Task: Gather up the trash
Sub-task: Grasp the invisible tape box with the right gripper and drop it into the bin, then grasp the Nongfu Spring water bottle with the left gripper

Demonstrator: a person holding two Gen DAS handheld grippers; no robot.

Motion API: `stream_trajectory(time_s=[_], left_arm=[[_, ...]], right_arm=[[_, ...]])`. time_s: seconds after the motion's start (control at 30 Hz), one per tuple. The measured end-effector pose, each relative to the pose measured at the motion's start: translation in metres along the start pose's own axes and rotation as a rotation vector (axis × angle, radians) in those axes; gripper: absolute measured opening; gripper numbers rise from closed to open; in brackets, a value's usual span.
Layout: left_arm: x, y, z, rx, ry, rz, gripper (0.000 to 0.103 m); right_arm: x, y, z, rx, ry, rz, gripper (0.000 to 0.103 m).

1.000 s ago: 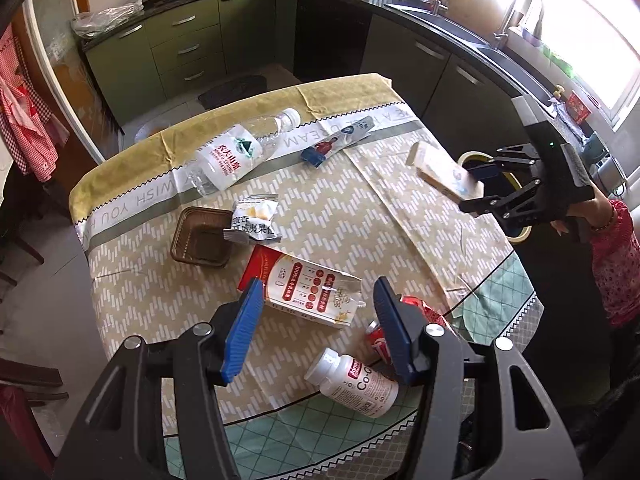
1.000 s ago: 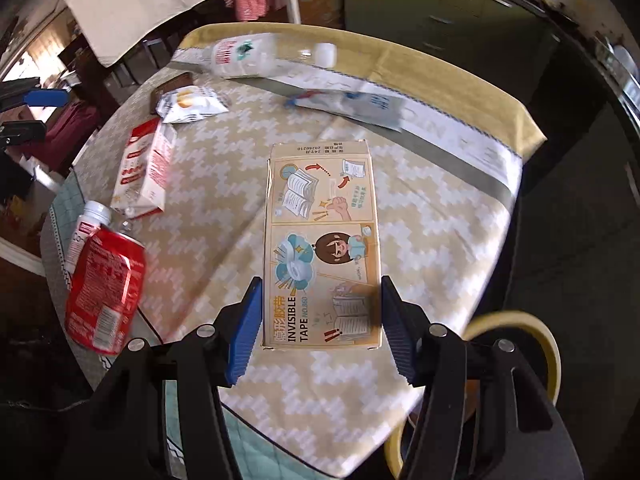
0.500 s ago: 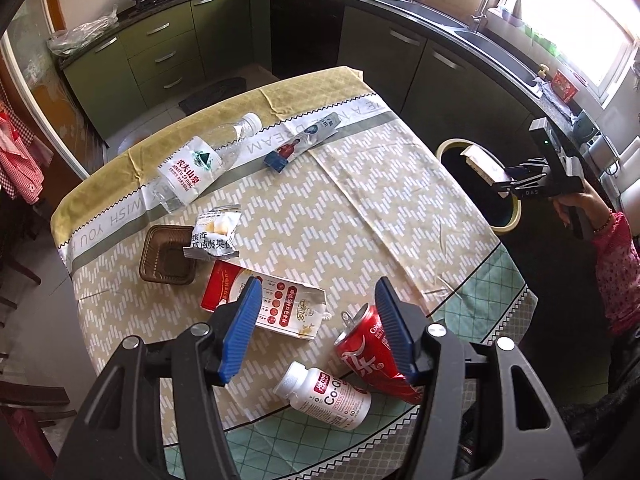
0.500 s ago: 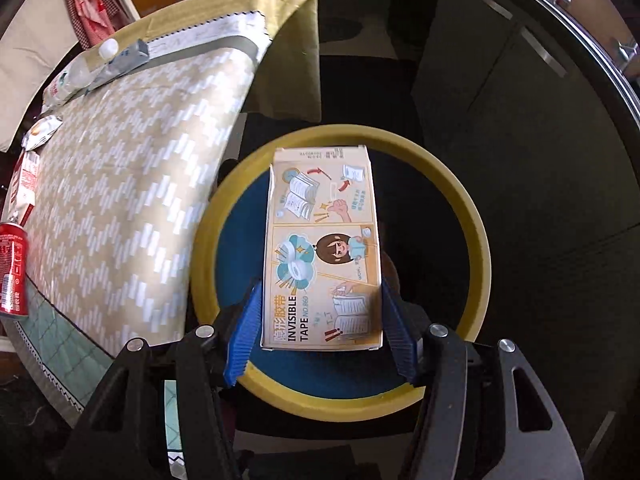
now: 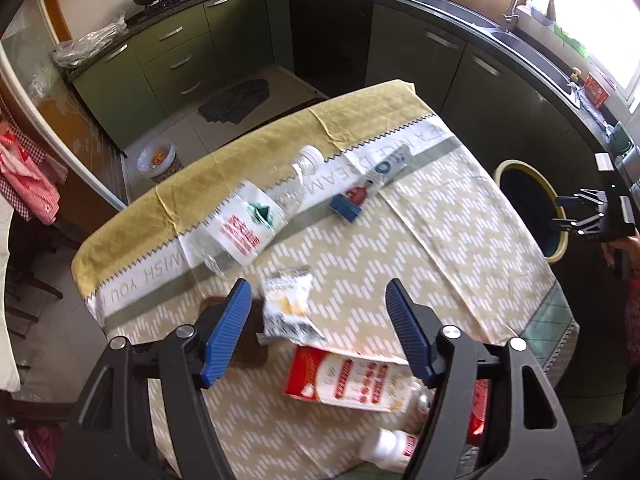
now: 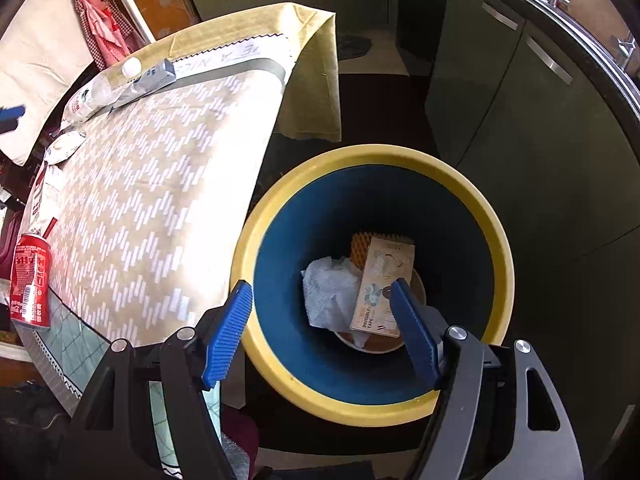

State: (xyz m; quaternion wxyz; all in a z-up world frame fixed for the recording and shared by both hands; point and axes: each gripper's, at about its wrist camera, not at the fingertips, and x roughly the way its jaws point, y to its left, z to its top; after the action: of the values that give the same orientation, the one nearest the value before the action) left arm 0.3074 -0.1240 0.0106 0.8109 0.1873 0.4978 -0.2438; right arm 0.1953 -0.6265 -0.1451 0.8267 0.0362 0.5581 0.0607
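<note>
My right gripper (image 6: 322, 330) is open and empty above the yellow-rimmed blue trash bin (image 6: 460, 184). The tape box (image 6: 380, 280) lies inside the bin beside crumpled white paper (image 6: 330, 290). My left gripper (image 5: 318, 328) is open above the table, over a white snack wrapper (image 5: 286, 306). A red-and-white carton (image 5: 348, 376), a clear water bottle (image 5: 256, 220), a blue-ended flat packet (image 5: 370, 186), a small white bottle (image 5: 390, 446) and a red can (image 6: 30, 280) lie on the patterned tablecloth (image 5: 400, 248). The right gripper (image 5: 576, 216) and bin (image 5: 532, 208) show at the right in the left wrist view.
A brown tray (image 5: 250, 344) sits partly under the left finger. Green kitchen cabinets (image 5: 180, 56) stand behind the table, dark cabinets (image 6: 520, 100) next to the bin. A small floor bin (image 5: 158, 158) stands beyond the table's far edge.
My right gripper has opened and the tape box has dropped into the bin. My left gripper has moved forward and lower over the snack wrapper.
</note>
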Motion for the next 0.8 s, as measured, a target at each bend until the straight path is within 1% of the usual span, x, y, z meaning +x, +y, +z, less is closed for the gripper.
stream_trajectory(time_s=[0.03, 0.1, 0.17, 0.3, 0.4, 0.47, 0.67, 0.8], left_arm=[[0.007, 0.005, 0.009, 0.032, 0.002, 0.002, 0.066], [0.023, 0.013, 0.024, 0.111, 0.013, 0.031, 0.066], [0.042, 0.019, 0.036, 0.175, 0.041, 0.037, 0.066], [0.071, 0.028, 0.049, 0.229, 0.092, -0.004, 0.066], [0.088, 0.025, 0.052, 0.289, 0.115, -0.003, 0.071], [0.098, 0.026, 0.055, 0.313, 0.127, 0.01, 0.073], [0.122, 0.033, 0.063, 0.336, 0.151, 0.026, 0.075], [0.137, 0.034, 0.06, 0.369, 0.196, 0.037, 0.075]], right_arm=[[0.0, 0.004, -0.001, -0.004, 0.0, 0.003, 0.071], [0.001, 0.011, -0.002, -0.012, 0.008, 0.013, 0.071], [0.001, 0.016, -0.004, -0.013, 0.012, 0.021, 0.071], [0.001, 0.02, -0.004, -0.003, 0.022, 0.034, 0.071], [-0.001, 0.02, -0.004, 0.004, 0.025, 0.028, 0.071], [-0.002, 0.02, -0.003, 0.014, 0.024, 0.03, 0.071], [-0.001, 0.017, -0.005, 0.04, 0.036, 0.037, 0.071], [0.002, 0.017, -0.007, 0.046, 0.049, 0.035, 0.071]])
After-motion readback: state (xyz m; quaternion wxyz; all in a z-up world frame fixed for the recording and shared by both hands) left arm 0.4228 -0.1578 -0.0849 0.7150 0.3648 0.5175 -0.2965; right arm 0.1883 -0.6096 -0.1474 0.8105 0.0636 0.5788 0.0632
